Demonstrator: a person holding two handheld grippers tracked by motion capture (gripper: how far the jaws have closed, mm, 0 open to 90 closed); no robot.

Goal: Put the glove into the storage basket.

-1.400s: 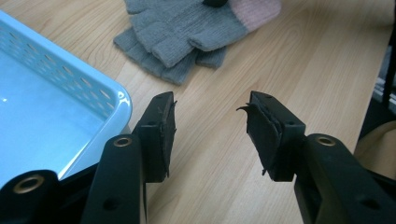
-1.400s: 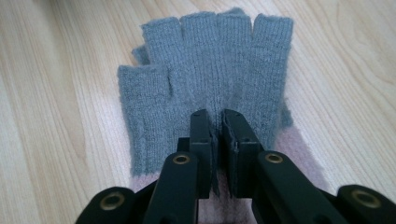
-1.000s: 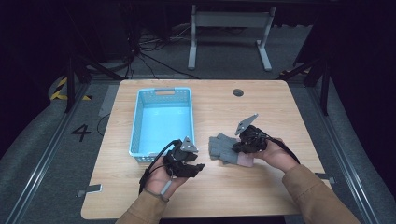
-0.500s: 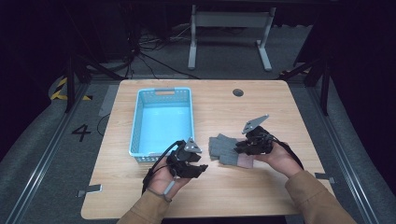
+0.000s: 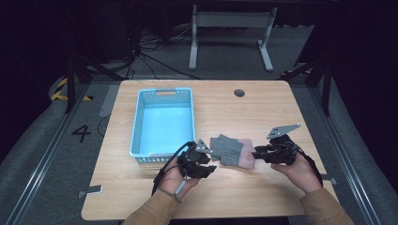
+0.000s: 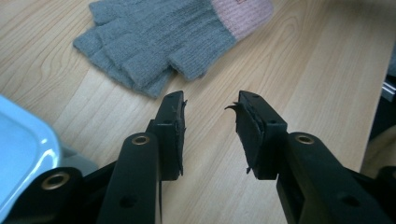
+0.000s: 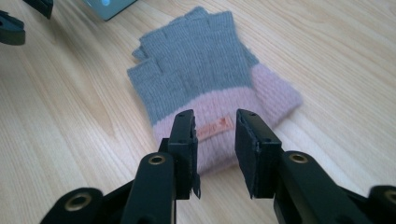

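Observation:
A grey fingerless glove with a pink cuff lies flat on the wooden table; a second one seems to lie under it. My left gripper sits just left of the glove's finger end. Its jaws have just been closing, but they stand open with nothing between them. In the left gripper view the glove lies a little beyond the left gripper. My right gripper is at the cuff end. In the right gripper view its jaws, which have just been opening, stand open over the pink cuff of the glove without pressing it.
A light blue plastic basket stands empty to the left of the glove, close behind my left hand; its corner shows beside the left jaw. A round cable hole is at the table's far side.
The right gripper has let go of the glove's cuff, opened, and drawn back to the right. The left gripper has shifted slightly right, toward the glove.

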